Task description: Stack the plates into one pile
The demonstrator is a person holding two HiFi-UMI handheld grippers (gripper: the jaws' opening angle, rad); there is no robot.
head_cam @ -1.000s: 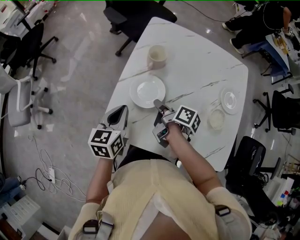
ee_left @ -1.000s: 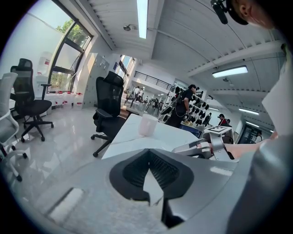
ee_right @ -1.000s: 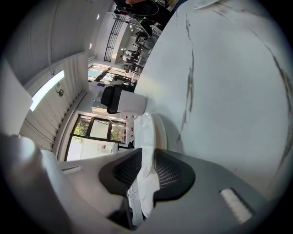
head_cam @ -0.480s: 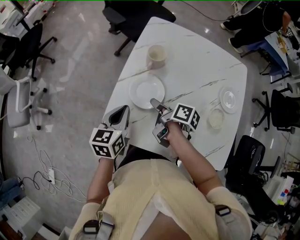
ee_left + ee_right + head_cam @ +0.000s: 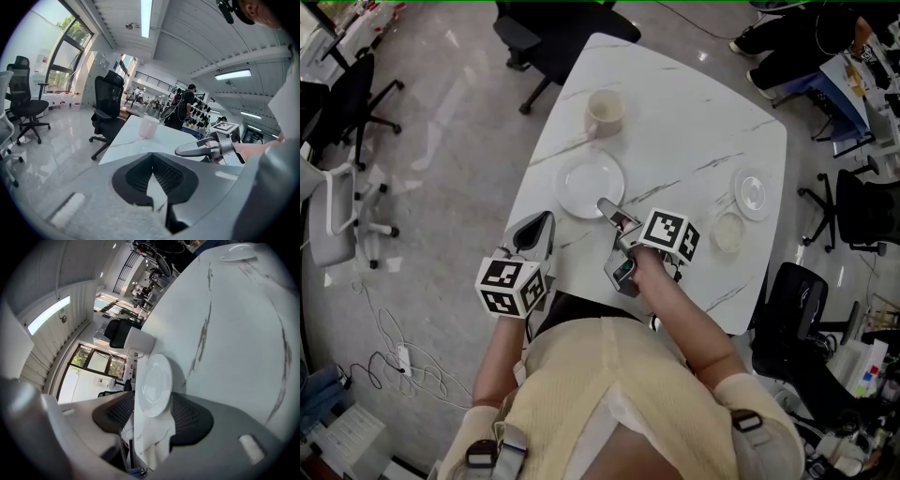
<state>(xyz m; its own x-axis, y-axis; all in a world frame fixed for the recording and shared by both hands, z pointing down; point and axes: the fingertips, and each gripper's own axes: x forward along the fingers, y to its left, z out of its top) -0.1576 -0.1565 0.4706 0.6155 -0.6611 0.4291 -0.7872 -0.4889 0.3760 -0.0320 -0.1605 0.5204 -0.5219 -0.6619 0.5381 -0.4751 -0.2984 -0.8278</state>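
A large white plate [image 5: 591, 185] lies flat near the front left of the white marble table [image 5: 694, 131]. Its near rim [image 5: 154, 385] sits between the spread jaws of my right gripper [image 5: 609, 208], which have just been opening; the pads do not press on it. A smaller white plate [image 5: 753, 193] and a little shallow dish [image 5: 729, 232] rest at the table's right side. My left gripper [image 5: 534, 232] hovers at the front left edge, its tips together and nothing in them [image 5: 152, 176].
A cream mug [image 5: 605, 112] stands behind the large plate. Black office chairs [image 5: 534, 28] ring the table, with more on the right [image 5: 853, 211]. A seated person [image 5: 787, 37] is at the far right. Cables [image 5: 394, 337] trail on the floor.
The right gripper's jaws have spread apart at the large plate's near rim. The plate lies in the same spot. Both hands have kept their places.
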